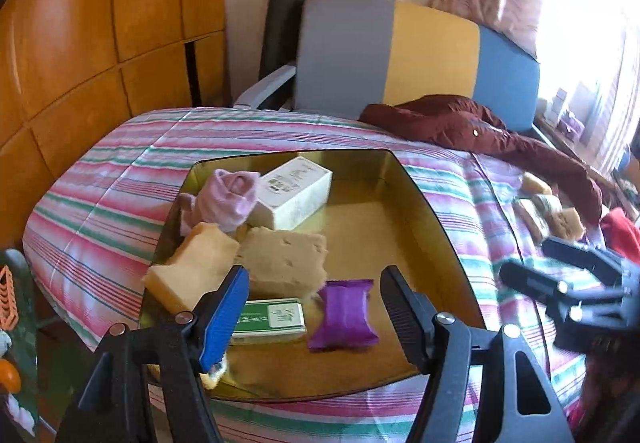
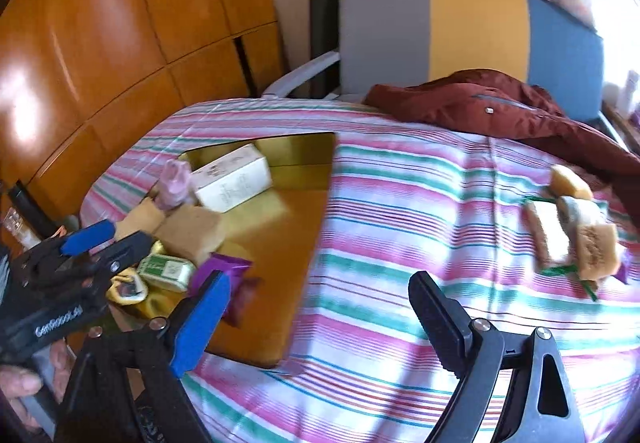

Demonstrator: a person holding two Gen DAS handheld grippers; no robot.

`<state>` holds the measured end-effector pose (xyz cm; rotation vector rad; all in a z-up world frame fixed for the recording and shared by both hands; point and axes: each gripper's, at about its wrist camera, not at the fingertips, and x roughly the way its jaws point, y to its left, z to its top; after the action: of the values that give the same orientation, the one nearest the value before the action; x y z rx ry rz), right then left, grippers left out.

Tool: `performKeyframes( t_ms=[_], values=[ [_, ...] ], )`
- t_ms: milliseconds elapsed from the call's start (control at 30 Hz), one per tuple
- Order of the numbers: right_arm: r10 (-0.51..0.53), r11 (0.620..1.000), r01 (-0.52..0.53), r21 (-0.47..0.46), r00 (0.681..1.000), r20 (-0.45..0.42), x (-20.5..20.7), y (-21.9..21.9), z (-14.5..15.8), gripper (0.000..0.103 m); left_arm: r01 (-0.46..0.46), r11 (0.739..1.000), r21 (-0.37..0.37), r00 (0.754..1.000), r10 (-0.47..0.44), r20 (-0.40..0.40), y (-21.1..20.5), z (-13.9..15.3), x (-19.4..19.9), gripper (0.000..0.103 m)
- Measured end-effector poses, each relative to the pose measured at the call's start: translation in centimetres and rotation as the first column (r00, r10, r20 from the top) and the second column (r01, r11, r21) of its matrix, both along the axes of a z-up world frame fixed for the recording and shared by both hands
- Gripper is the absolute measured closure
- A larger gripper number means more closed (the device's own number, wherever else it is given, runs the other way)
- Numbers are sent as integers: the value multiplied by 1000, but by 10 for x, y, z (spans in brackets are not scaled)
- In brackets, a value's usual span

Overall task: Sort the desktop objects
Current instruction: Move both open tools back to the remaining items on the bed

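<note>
Both jaws stand open and empty, the left gripper [image 1: 314, 309] over the gold tray [image 1: 432, 211] above the purple packet [image 1: 343, 316], the right gripper [image 2: 320, 317] over striped cloth, so it should reach squarely for the loose sponges [image 2: 576, 235] well right of the tray

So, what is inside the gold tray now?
The gold tray holds a white box, pink sock, two sponges, a green box and a purple packet. The left gripper covers its near corner.
</note>
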<state>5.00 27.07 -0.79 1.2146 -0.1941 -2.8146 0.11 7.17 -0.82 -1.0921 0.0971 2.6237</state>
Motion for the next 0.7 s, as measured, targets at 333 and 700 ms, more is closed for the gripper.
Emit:
performKeyframes(
  t_ms=[333,700],
  values=[
    [-104,993,103,52,994,13,4,58,4,10,100,994,-36,995,-99,16,35,-7,14,35],
    [-308,951,309,9,947,88,16,162,-10,10,264,965,11,962,-264,68,77,-11,30,35]
  ],
)
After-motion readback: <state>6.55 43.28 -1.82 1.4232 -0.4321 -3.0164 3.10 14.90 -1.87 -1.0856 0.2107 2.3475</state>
